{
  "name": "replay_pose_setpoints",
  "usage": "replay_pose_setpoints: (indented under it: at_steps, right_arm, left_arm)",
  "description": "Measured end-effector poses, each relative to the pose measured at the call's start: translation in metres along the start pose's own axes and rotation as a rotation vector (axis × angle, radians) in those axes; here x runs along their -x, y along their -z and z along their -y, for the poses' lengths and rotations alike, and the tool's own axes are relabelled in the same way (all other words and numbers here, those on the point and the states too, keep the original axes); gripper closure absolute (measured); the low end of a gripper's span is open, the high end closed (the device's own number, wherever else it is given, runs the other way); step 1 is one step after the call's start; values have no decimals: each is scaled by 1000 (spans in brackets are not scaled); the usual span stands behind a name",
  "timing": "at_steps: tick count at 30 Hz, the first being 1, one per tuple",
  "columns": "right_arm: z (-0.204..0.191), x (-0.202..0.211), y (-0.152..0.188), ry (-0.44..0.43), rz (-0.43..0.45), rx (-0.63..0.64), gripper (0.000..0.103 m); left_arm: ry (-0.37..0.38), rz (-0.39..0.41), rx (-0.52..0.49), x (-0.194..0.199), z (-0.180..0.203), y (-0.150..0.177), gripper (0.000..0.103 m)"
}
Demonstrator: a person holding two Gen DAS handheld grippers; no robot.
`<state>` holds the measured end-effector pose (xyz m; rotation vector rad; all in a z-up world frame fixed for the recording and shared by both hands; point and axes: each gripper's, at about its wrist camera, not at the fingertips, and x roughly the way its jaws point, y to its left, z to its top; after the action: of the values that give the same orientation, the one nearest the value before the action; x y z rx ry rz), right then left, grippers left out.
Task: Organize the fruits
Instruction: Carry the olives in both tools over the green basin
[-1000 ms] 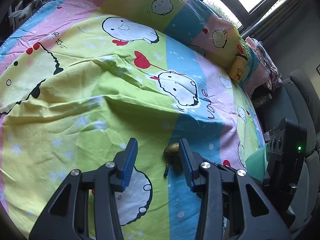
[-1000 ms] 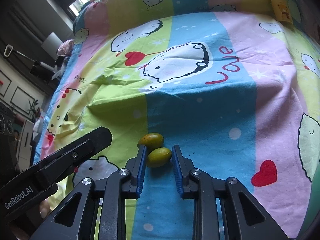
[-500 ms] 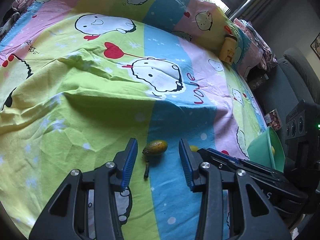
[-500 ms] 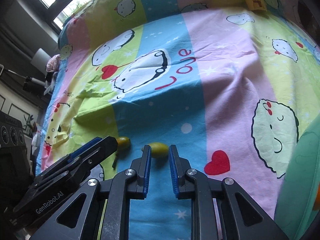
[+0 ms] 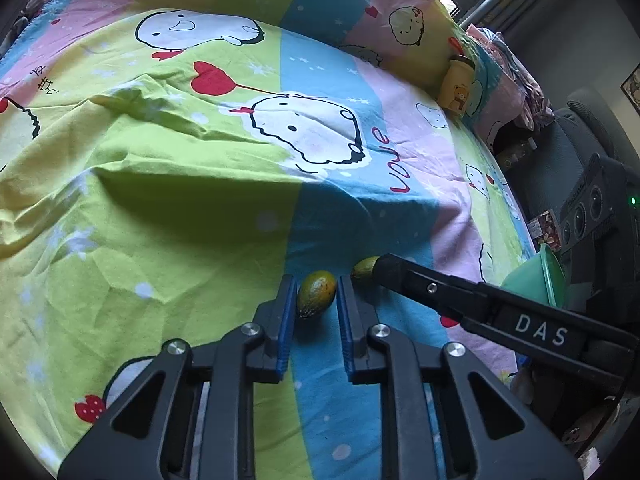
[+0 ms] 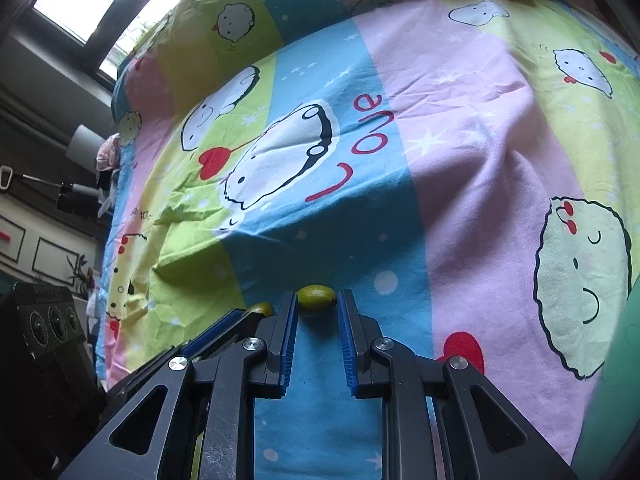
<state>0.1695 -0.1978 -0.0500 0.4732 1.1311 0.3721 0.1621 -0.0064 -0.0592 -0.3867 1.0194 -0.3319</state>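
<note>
- On the blue stripe of the cartoon-print bedsheet (image 5: 192, 184), near the lower edge of both wrist views, lie two small green-yellow oval fruits.
- The first fruit (image 5: 316, 294) lies between the blue-padded fingertips of the left gripper (image 5: 316, 300). Its near end carries a dark tip.
- The left gripper is parted around this fruit. The left pad sits just beside the fruit's skin; a narrow gap shows at the right pad. A firm grasp cannot be confirmed.
- The second fruit (image 6: 316, 295) lies at the tips of the right gripper (image 6: 317, 312), with both ends level with the two pads. The jaws stand apart at about the fruit's width; whether the pads press on it cannot be told.
- In the left wrist view, the second fruit (image 5: 364, 267) shows only partly, behind the tip of the right gripper's black body, just right of the first fruit.
- In the right wrist view, the first fruit (image 6: 262, 309) shows as a small sliver behind the left gripper's finger.
- A green bowl (image 5: 540, 276) stands at the right edge of the bed, well apart from both fruits.
- A yellow jar (image 5: 456, 86) with a bear print stands near the pillows at the far right of the sheet.
- A black speaker unit (image 5: 592, 216) stands beyond the bowl.
</note>
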Motion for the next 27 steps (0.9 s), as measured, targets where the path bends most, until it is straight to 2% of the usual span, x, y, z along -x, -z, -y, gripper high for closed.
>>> replay_pose_setpoints:
  at_steps: [5, 19, 27]
  right_arm:
    - [-3, -5, -2, -6, -11, 1, 82]
    - [-8, -9, -1, 20, 29, 29, 81]
    - [-5, 14, 1, 20, 83, 21, 81]
  left_arm:
    - [6, -18, -29, -2, 9, 4, 84]
    - [-34, -12, -97, -4, 23, 13, 84]
    - [-46, -10, -133, -2, 37, 18, 85]
